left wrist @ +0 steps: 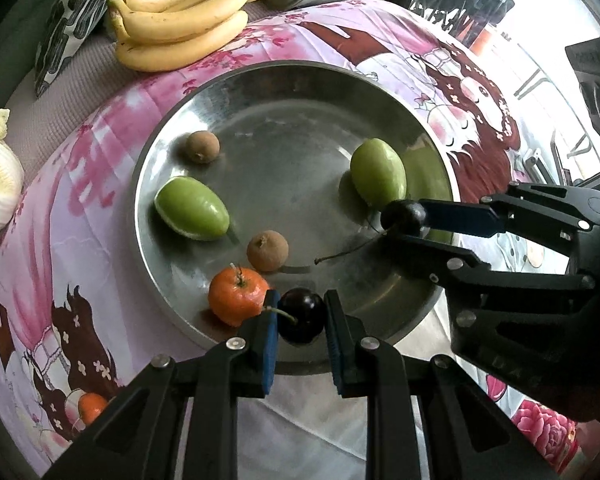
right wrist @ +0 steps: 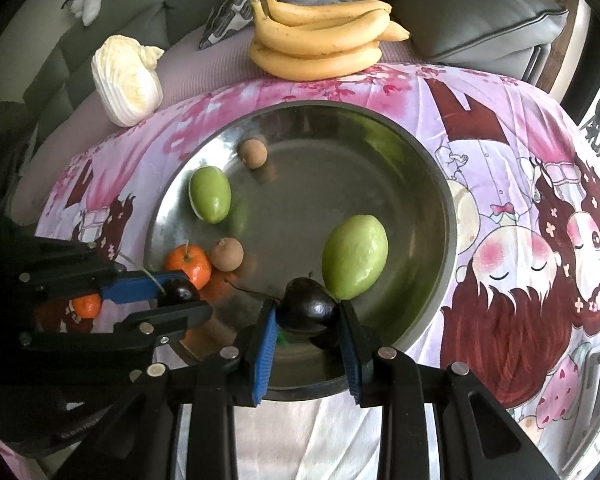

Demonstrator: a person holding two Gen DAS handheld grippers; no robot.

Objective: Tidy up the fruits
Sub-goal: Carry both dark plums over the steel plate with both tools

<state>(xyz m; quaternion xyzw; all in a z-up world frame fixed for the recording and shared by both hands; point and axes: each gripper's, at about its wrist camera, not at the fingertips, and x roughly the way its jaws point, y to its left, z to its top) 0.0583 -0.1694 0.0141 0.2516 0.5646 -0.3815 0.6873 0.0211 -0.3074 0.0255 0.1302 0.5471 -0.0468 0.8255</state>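
A steel bowl sits on a pink printed cloth. In it lie two green fruits, two brown longans and a tangerine. My left gripper is shut on a dark cherry over the bowl's near rim. My right gripper is shut on a second dark cherry just above the bowl's floor, next to a green fruit. The right gripper also shows in the left wrist view, with its cherry.
A bunch of bananas lies beyond the bowl at the cloth's far edge. A napa cabbage lies at the far left. Grey cushions stand behind. A small tangerine lies on the cloth at the near left.
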